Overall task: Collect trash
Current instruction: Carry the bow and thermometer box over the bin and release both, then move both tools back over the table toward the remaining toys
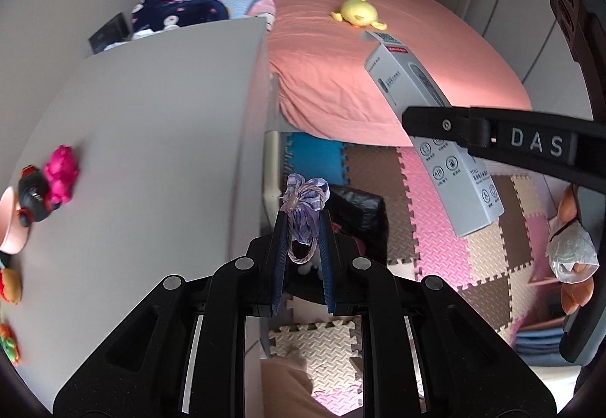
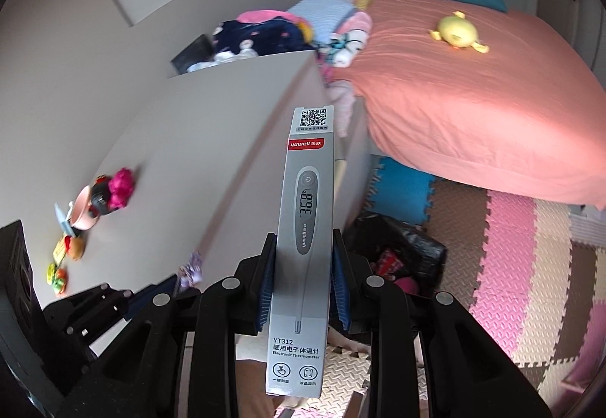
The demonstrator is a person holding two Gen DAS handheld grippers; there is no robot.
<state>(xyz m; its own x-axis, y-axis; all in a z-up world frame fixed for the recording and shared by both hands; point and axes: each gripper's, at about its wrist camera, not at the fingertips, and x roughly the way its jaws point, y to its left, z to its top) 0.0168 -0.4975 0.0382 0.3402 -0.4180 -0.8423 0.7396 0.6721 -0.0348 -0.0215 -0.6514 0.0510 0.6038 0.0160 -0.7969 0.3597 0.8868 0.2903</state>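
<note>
My left gripper (image 1: 303,224) is shut on a purple fabric scrunchie-like scrap with a twisted cord (image 1: 305,205), held beside the edge of the white desk (image 1: 151,137), above the black trash bag (image 1: 360,213) on the floor. My right gripper (image 2: 303,240) is shut on a long grey thermometer box (image 2: 303,240), held upright above the floor near the trash bag (image 2: 401,247). The box also shows in the left wrist view (image 1: 435,130), with the right gripper's finger (image 1: 454,126) across it. The purple scrap shows in the right wrist view (image 2: 191,270).
The white desk carries small toys: a pink one (image 1: 60,173), a pink bowl (image 2: 81,211). A bed with a salmon sheet (image 2: 473,107) holds a yellow plush (image 2: 458,31) and piled clothes (image 2: 265,31). Foam puzzle mats (image 2: 530,266) cover the floor.
</note>
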